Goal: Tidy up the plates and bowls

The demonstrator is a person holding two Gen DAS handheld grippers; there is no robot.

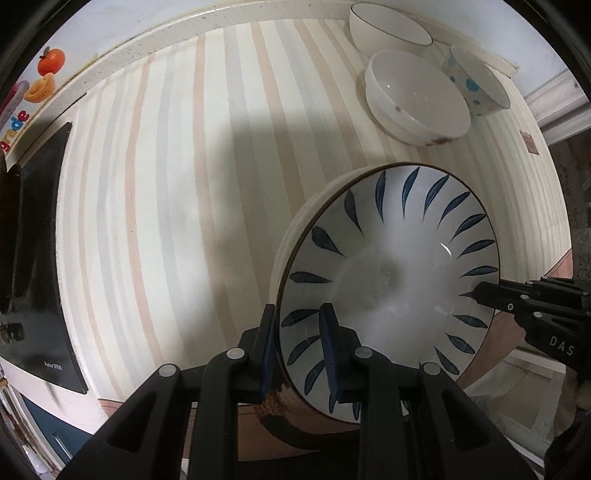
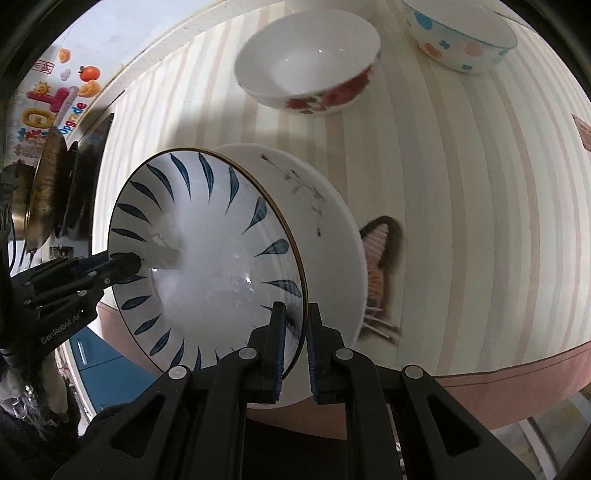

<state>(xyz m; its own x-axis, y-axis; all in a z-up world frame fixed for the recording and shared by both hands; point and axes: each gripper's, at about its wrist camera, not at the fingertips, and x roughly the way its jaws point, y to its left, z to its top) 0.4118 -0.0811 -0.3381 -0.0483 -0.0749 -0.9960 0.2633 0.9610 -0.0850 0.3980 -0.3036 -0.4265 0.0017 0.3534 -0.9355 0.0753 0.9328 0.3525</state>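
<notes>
A: Item one, nearest: large white glazed ceramic bowl with blue leaf strokes inside [image 1: 388, 280], carried tilted above the striped tablecloth [image 1: 166, 184].

B: Handling?

A: Likely heavy, rigid, slick, breakable. Best taken by the rim, at opposite sides. The left gripper [image 1: 301, 350] is nearly closed, clamping the rim, one finger inside, one outside. The right gripper [image 2: 295, 350] is clamped tight on the opposite rim.

B: Pose?

A: Left points steeply down over the table; right slightly less steep.

B: Farther items?

A: Mid-table, white ceramic bowl with red flowers [image 2: 310, 70]. Beyond it, pale bowl with blue and pink spots [image 2: 458, 37] and plain white bowl with dark rim [image 1: 388, 29], grouped near the far edge.
</notes>
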